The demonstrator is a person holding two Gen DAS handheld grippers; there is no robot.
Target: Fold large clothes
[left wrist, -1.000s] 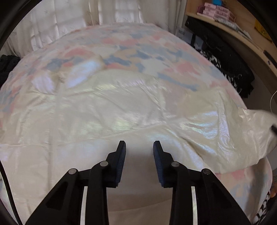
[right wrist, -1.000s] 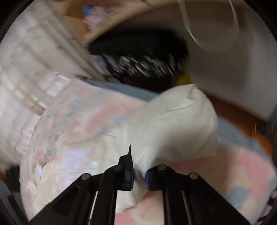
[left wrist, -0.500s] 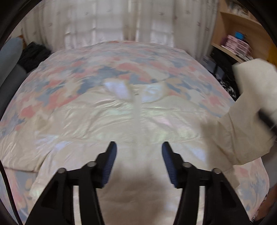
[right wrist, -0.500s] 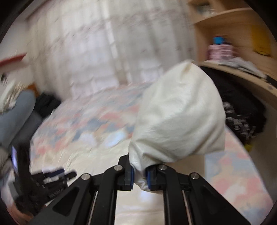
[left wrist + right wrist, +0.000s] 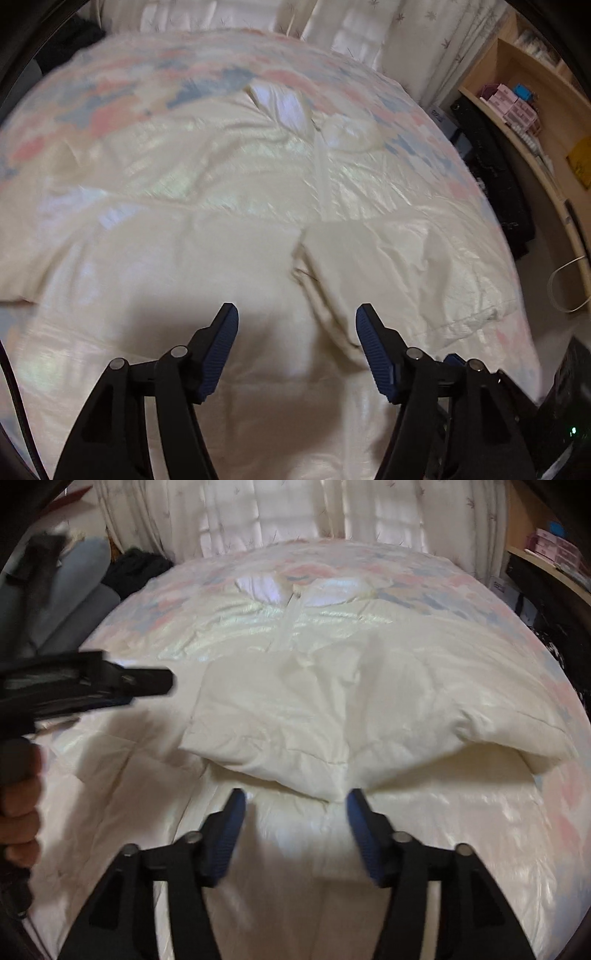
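A bedspread (image 5: 229, 79) patterned in pink, blue and peach patches covers the bed, with pale leaf-print curtains (image 5: 295, 513) hanging behind it. At the right, a wooden shelf (image 5: 532, 122) holds pink boxes (image 5: 513, 107), and dark clothing (image 5: 498, 177) is piled below it.
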